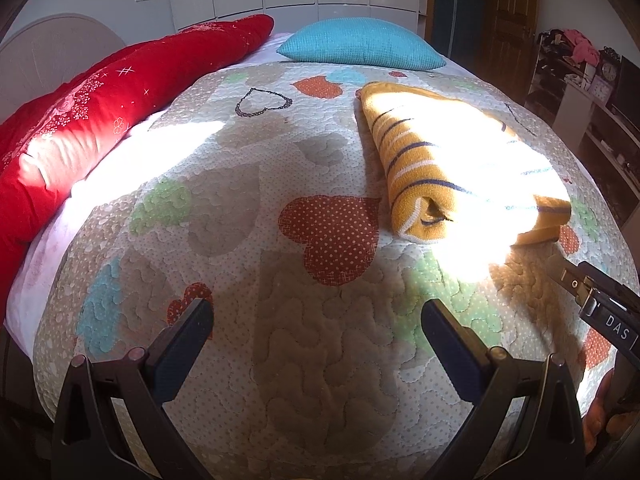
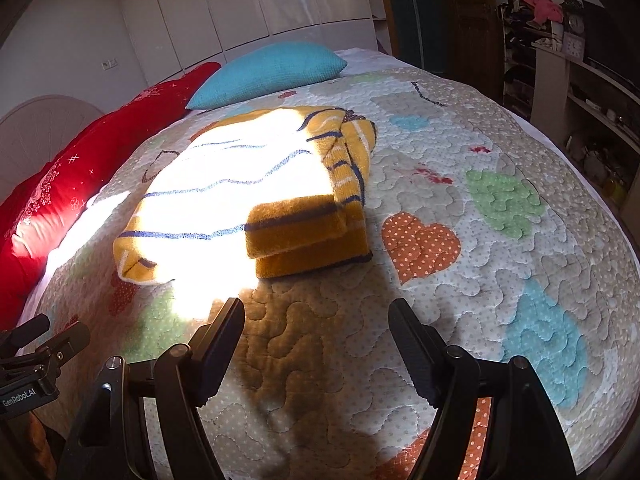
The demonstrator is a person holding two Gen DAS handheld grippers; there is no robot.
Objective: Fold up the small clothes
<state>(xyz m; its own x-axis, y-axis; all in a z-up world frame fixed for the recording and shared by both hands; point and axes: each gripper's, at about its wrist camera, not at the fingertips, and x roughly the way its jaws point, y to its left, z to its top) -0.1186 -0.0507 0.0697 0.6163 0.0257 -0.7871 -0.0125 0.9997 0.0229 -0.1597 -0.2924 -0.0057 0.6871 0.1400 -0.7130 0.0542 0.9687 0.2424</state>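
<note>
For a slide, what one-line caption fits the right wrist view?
A folded yellow striped garment lies sunlit on a heart-patterned quilt, beyond the open, empty right gripper.

Harsh sun glare, fisheye-warped edges

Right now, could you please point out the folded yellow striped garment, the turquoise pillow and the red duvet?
Folded yellow striped garment [image 2: 300,224]: right wrist view, shaded near folded edge.
Turquoise pillow [image 1: 360,46]: left wrist view, middle of its top.
Red duvet [image 1: 120,100]: left wrist view, middle of its sunlit length.
</note>
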